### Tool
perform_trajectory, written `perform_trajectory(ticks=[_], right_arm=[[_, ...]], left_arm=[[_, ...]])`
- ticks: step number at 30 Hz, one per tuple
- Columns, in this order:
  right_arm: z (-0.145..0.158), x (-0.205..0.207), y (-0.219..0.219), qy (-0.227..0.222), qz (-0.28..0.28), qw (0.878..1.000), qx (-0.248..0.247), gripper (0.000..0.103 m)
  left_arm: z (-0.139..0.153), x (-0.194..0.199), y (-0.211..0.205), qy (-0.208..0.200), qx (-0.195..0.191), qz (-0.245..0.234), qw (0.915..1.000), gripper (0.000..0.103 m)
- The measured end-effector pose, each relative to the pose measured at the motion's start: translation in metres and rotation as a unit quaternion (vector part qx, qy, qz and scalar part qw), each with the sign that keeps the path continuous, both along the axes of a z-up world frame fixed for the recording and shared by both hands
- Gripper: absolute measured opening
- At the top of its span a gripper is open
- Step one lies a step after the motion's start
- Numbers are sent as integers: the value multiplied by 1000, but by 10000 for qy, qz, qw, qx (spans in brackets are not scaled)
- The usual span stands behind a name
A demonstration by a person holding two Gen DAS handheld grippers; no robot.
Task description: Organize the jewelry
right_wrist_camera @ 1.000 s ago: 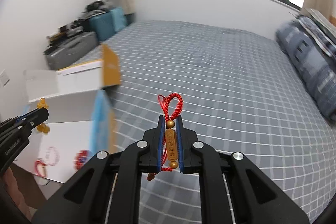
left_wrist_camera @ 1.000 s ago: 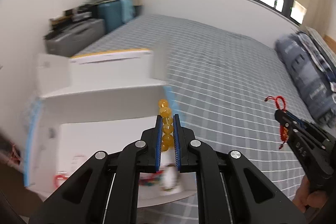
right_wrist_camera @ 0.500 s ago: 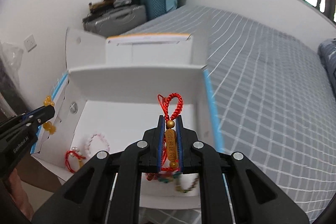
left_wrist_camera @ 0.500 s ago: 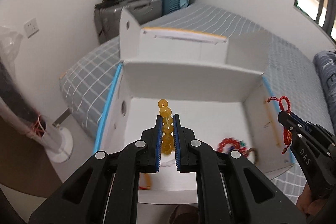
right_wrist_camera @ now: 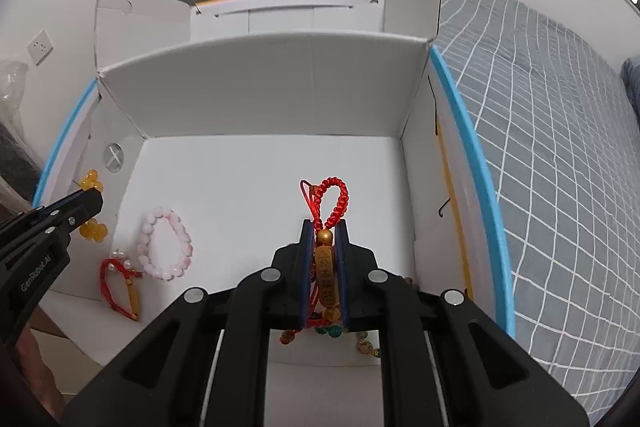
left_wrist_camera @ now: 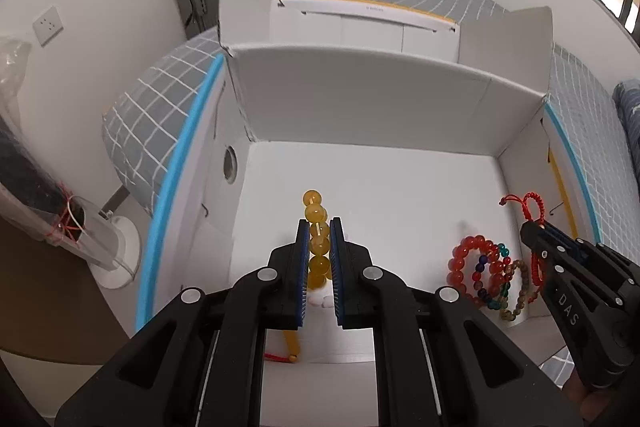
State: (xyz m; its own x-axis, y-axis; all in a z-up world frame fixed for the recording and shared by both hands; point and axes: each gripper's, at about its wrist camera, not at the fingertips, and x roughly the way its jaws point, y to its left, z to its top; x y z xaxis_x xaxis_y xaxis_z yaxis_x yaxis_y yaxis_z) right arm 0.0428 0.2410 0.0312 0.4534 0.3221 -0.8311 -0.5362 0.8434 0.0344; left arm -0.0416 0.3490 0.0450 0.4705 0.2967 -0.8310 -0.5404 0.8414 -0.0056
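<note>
Left gripper point(left_wrist_camera: 319, 259) clamped on amber bead bracelet point(left_wrist_camera: 317, 227), strand running along fingers. Right gripper point(right_wrist_camera: 324, 267) clamped on red cord charm point(right_wrist_camera: 327, 259). White box point(left_wrist_camera: 360, 99) floor directly below-ahead of both; left nearer its left wall.

We read "DAS" in pale letters on the side of the right gripper point(left_wrist_camera: 538, 235), and "GenRobot.AI" on the side of the left gripper point(right_wrist_camera: 86, 197). Small print on the white box's far flap point(left_wrist_camera: 376, 10) is too tiny to read.
</note>
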Motion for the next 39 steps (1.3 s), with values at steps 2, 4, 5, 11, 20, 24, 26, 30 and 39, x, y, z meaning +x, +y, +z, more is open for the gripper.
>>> perform_trajectory(ticks=[2,4,5,11,20,24,26,30,39], right_arm=[[-3,1,1,38,10,10000,-25,10],[-6,2,3,68,35,10000,-54,10],[-7,1,4,88,56,9999,-71,11],[-11,-4,7,71,166,9998,-78,19],[20,-20,-16,-267,87,9989,370,76],[35,-35,-33,-586,162,9969,494,88],[41,-42,-43,-709,99,9956,599,93],[49,-62,-60,-1025,49,9928,613,95],[38,-104,-96,-1208,-154,9889,851,95]], left_arm=[[-2,2,1,21,-32,-23,10000,10],[-5,5,1,82,-8,-36,10000,10],[-6,7,1,110,-3,-49,9999,10],[-9,8,1,187,-30,-145,9997,12],[23,-22,-10,-311,250,-6,9992,56],[46,-49,-22,-695,599,65,9958,77],[53,-61,-27,-847,675,106,9941,83],[59,-87,-39,-1071,760,98,9913,93],[45,-134,-65,-1287,793,98,9885,97]])
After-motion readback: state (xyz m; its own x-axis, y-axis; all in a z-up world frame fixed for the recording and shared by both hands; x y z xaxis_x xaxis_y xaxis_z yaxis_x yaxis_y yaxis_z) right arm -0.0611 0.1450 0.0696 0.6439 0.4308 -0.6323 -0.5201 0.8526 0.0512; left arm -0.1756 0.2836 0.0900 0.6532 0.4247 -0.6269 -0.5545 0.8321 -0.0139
